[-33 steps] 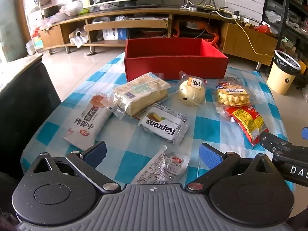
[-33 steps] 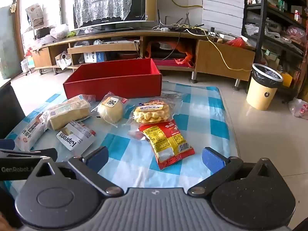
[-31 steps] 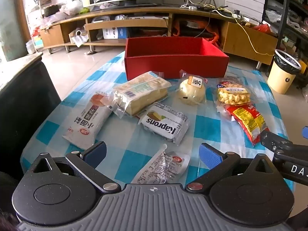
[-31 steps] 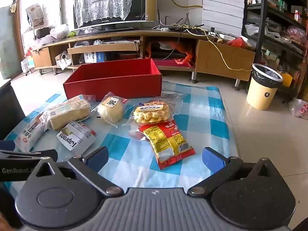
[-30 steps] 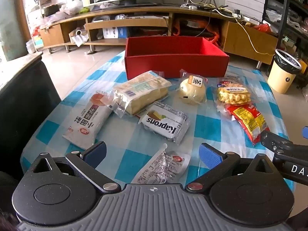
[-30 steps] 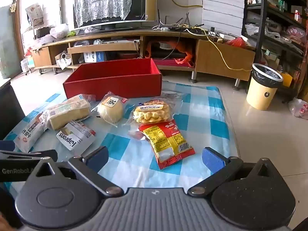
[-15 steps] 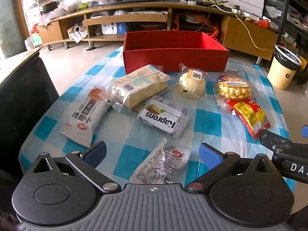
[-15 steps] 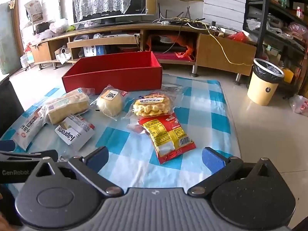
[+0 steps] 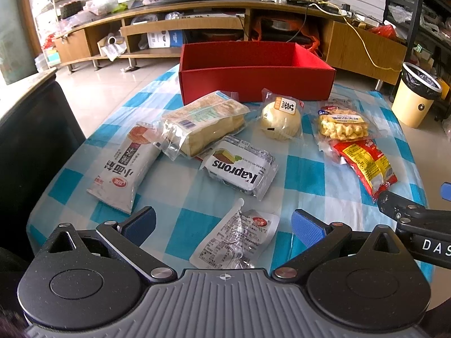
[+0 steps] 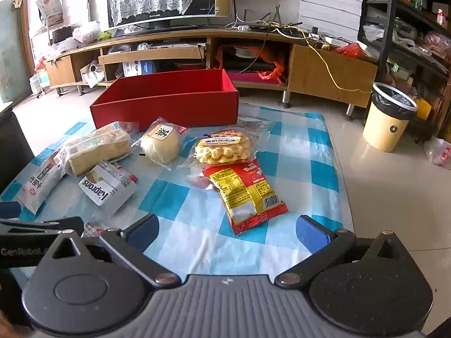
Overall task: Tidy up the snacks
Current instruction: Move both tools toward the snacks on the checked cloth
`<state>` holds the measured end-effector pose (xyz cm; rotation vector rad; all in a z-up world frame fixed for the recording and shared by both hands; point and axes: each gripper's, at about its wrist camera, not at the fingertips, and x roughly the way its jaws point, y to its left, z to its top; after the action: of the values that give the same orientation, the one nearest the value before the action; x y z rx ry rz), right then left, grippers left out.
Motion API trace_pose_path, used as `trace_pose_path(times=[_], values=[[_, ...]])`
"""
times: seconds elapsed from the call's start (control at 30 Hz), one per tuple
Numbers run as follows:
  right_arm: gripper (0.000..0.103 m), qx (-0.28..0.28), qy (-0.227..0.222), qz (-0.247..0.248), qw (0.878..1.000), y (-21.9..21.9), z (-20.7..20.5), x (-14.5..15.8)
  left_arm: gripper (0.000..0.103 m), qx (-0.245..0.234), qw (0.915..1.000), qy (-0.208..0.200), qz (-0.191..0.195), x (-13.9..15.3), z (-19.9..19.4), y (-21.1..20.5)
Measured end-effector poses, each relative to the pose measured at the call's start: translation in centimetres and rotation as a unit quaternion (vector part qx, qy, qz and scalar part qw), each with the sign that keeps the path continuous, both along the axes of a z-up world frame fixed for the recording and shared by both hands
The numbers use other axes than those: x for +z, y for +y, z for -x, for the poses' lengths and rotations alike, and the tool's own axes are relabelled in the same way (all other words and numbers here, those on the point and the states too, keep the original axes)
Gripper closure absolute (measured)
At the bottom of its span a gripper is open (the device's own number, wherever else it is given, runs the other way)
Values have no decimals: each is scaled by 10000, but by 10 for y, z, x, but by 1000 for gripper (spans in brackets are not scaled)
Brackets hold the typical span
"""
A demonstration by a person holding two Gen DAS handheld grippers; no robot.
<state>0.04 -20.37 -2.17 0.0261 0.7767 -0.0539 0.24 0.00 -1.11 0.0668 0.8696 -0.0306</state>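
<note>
Several wrapped snacks lie on a blue-checked tablecloth [image 9: 307, 180] before an empty red box [image 9: 253, 84]. In the left wrist view: a white bread pack [image 9: 124, 169], a sliced cake loaf [image 9: 203, 124], a Kaprons pack [image 9: 239, 166], a round bun [image 9: 280, 118], a waffle pack [image 9: 342, 125], a red-yellow bag [image 9: 366, 166] and a clear pouch [image 9: 236, 239]. My left gripper [image 9: 222, 225] is open over the clear pouch. My right gripper [image 10: 227, 232] is open just short of the red-yellow bag [image 10: 245, 194]. The red box [image 10: 166, 104] stands behind.
A black chair back [image 9: 31, 140] stands at the left of the table. A yellow bin [image 10: 389, 118] sits on the floor at the right. A wooden TV cabinet [image 10: 197, 56] runs along the back wall. The table's right edge is close to the red-yellow bag.
Both grippers have moved forward and a little lower toward the snacks, which now look larger. Both stay open. No snack has moved.
</note>
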Motion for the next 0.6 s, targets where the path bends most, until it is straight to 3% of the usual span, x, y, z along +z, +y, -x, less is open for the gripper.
trace_pose_path(times=[0.6], values=[[0, 228, 407, -467, 9978, -2, -21, -17, 1, -187, 9974, 624, -291, -37, -21, -6]])
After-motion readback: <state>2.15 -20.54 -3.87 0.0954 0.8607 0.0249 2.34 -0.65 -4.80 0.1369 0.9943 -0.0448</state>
